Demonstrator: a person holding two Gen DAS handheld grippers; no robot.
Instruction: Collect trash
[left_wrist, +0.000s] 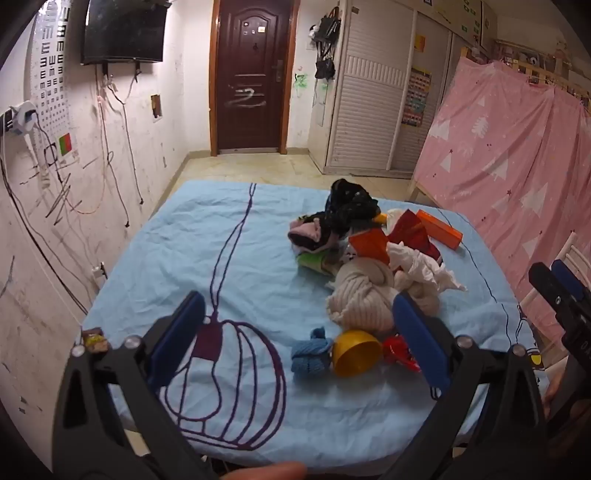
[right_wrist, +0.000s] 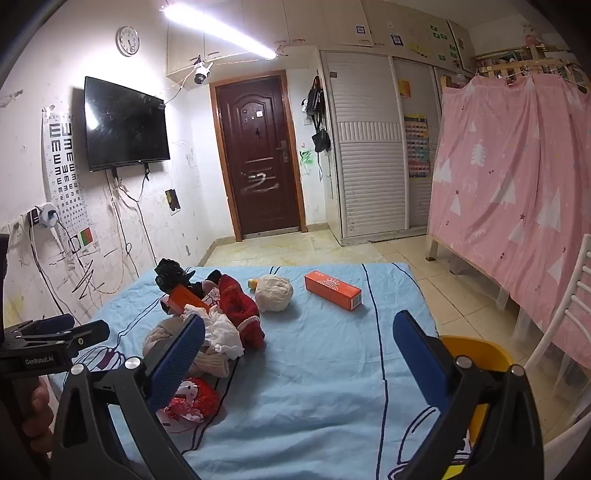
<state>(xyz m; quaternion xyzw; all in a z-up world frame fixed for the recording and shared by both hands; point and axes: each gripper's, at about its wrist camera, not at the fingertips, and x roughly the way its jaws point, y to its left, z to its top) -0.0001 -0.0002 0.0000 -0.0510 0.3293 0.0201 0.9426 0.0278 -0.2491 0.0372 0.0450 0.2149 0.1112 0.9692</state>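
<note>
Left wrist view: the left gripper stands wide with nothing between its blue pads, tipped down over a light blue bedsheet. Just ahead of it, toward its right finger, lie a yellow plastic bowl on its side, a blue knitted item touching it, and a red crinkled wrapper partly behind the finger. Beyond them is the main heap: a cream ribbed knit, white crumpled paper, a black plastic bag and an orange carton at the far right. A small snack packet sits alone at the sheet's left edge. The right gripper shows at the frame's right edge.

Right wrist view: the right gripper is likewise spread wide and empty. The red wrapper lies near its left finger, on the heap's side; open sheet fills the gap between the fingers. The orange carton lies well ahead and alone, its long axis running diagonally, near end to the right. A white crumpled ball sits beside it. A yellow bin shows behind the right finger.

By my judgement the left gripper is nearer the wrapper; the carton suits the right.
</note>
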